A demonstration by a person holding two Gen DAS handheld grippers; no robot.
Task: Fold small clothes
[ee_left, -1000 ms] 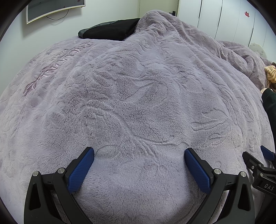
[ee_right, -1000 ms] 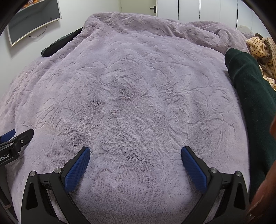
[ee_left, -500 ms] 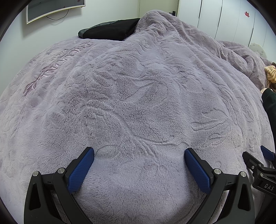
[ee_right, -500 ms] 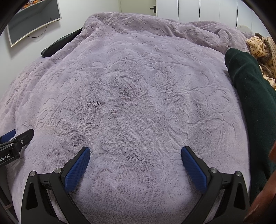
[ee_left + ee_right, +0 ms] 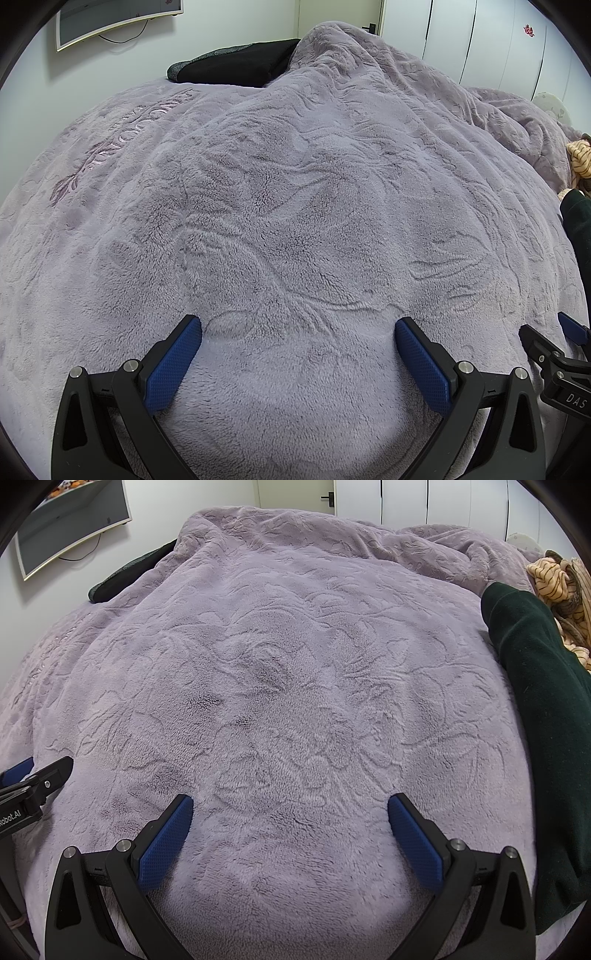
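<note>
- While both grippers hang spread wide and empty over the blanket (image 5: pixel 295 701), the main risk is a bad first grab: the left gripper (image 5: pixel 298 354) and right gripper (image 5: pixel 290 830) have only plush pile between their pads, so closing here would pinch the bedcover, not clothing.
- Dark green garment (image 5: pixel 543 709) lies along the right edge of the bed, right of the right gripper and apart from it — only a sliver shows in the left view. A one-sided pick would likely drag it in a bunch rather than spread it.
- It looks soft, thick and limp, laid in a long band. I can't tell sleeves from hem, so a wrong corner grab is likely.
- Striped tan cloth (image 5: pixel 557 579) sits crumpled just past the garment's far end — reaching too deep could snag both.
- Blanket nap may cling to the fabric, fouling a clean fold.
</note>
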